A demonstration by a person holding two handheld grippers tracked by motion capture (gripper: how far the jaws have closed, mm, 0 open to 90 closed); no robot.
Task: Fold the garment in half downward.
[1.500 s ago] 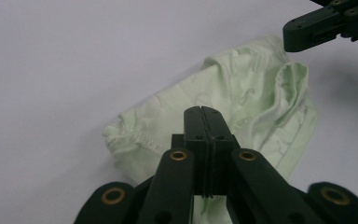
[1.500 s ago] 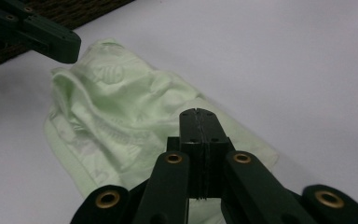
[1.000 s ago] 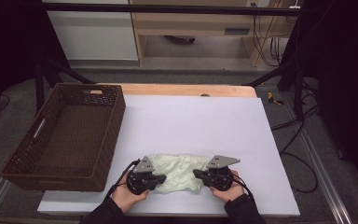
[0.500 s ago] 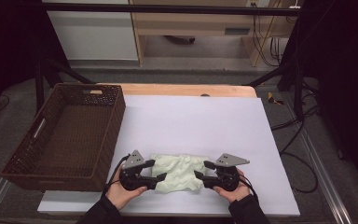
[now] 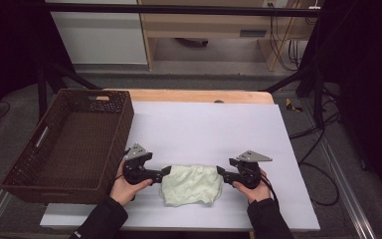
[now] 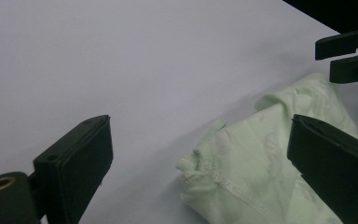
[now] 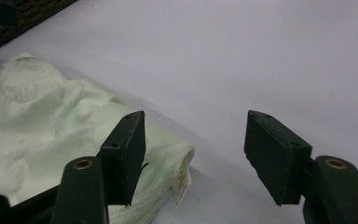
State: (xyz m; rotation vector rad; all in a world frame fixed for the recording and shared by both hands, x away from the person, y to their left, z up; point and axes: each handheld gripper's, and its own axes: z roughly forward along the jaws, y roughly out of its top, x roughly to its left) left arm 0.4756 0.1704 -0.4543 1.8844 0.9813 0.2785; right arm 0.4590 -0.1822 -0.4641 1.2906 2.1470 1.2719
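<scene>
My left claw (image 5: 167, 170) has just been opening and is wide, with nothing in it. My right claw (image 5: 220, 172) is open too. The green cloth (image 5: 191, 184) lies on the white table (image 5: 204, 124) between them, near the basket (image 5: 74, 144)

A table with a white top (image 5: 214, 129) carries everything, and a strip of bare wood (image 5: 194, 96) shows along its twelve o'clock edge. A dark brown wicker basket (image 5: 69, 144) rests on its nine o'clock side, hanging partly over that edge. A crumpled pale green garment (image 5: 189, 183) lies flat on the white top toward six o'clock, at about four o'clock from the basket and apart from it.
</scene>
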